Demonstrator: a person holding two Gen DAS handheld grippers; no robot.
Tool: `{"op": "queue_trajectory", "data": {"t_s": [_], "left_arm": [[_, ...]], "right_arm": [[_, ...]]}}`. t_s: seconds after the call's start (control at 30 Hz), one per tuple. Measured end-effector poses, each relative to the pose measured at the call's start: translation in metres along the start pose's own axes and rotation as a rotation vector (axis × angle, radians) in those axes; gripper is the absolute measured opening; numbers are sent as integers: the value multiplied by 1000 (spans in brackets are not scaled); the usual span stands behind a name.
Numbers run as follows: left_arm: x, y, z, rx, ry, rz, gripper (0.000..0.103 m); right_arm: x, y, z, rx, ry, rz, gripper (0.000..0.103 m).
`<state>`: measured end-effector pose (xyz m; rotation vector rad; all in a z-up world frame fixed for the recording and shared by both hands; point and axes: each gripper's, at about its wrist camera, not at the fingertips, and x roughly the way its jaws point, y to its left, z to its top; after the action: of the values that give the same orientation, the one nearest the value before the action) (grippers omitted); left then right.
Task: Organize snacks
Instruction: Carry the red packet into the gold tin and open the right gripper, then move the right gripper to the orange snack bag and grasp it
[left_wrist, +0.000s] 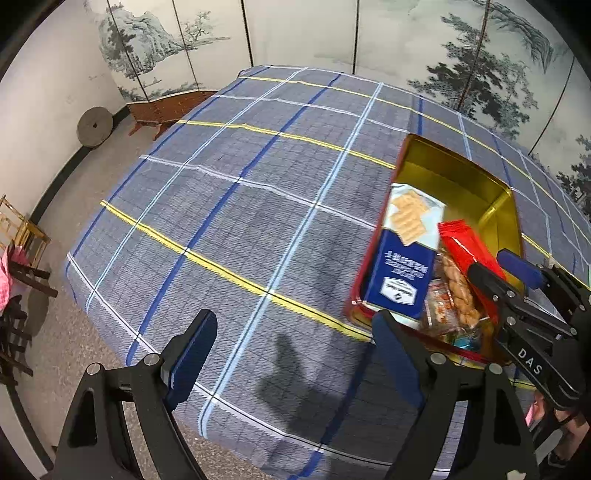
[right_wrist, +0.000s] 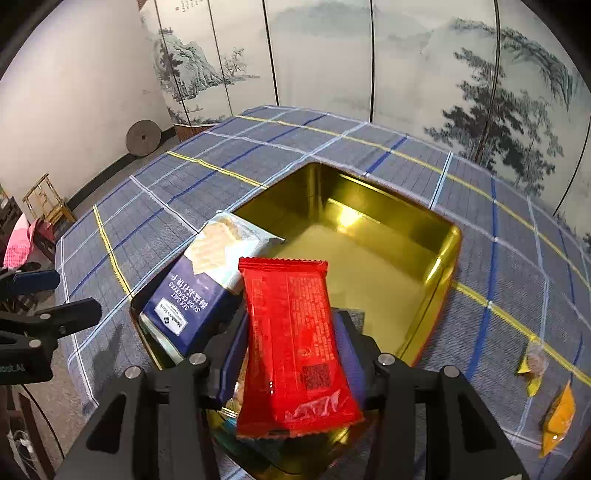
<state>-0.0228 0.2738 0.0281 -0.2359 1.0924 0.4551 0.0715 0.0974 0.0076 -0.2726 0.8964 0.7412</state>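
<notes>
A gold tin with a red outside (right_wrist: 436, 266) (left_wrist: 491, 192) stands on the plaid tablecloth. In it lies a blue and white soda cracker pack (right_wrist: 199, 295) (left_wrist: 404, 251) along the left wall, with small wrapped snacks (left_wrist: 452, 299) beside it. My right gripper (right_wrist: 291, 354) is shut on a red snack packet (right_wrist: 295, 339) (left_wrist: 469, 247) and holds it over the near end of the tin. My left gripper (left_wrist: 291, 354) is open and empty, above the cloth left of the tin.
Two small yellow-orange wrapped sweets (right_wrist: 557, 417) (right_wrist: 532, 365) lie on the cloth right of the tin. The table edge (left_wrist: 110, 306) drops off at the left. A painted folding screen (right_wrist: 369, 66) stands behind the table. Chairs (right_wrist: 44, 206) stand at far left.
</notes>
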Motion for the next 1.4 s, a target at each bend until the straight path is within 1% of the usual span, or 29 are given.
{"op": "queue_trajectory", "data": {"t_s": [0.07,0.17,0.37,0.5,0.6,0.73,0.83,1.03,1.1,1.27,1.4], "left_arm": [[-2,-7,1,8,-5,-10,84],[-5,-18,0,29,-12,-21,84],[-11,-46,0,86,-24,-43,84],[-13,-68,0,121,-29,-58,84],[-16,-88,-1,160,-32,-71,84],[-19,-114,-2,210,-37,-82,84],[-19,-133,-4,242,-31,-90,84],[-19,-175,-8,309,-20,-120,84],[-19,-186,-10,330,-22,-127,84],[-14,-214,-9,355,5,-143,84],[-9,-235,-9,373,22,-161,84]], "right_arm": [[-6,-2,-1,-7,-8,-10,48],[-22,-9,-5,-1,-35,-12,54],[-55,-41,-23,37,-75,-33,54],[-74,-78,-43,68,-79,-97,54],[-85,-115,-61,104,-65,-154,54],[-100,-167,-86,129,-35,-225,55],[-106,-200,-103,127,-2,-258,55],[-106,-244,-124,111,40,-212,55],[-102,-251,-126,87,51,-198,55],[-88,-260,-125,10,72,-135,55],[-74,-264,-125,-20,72,-124,56]]}}
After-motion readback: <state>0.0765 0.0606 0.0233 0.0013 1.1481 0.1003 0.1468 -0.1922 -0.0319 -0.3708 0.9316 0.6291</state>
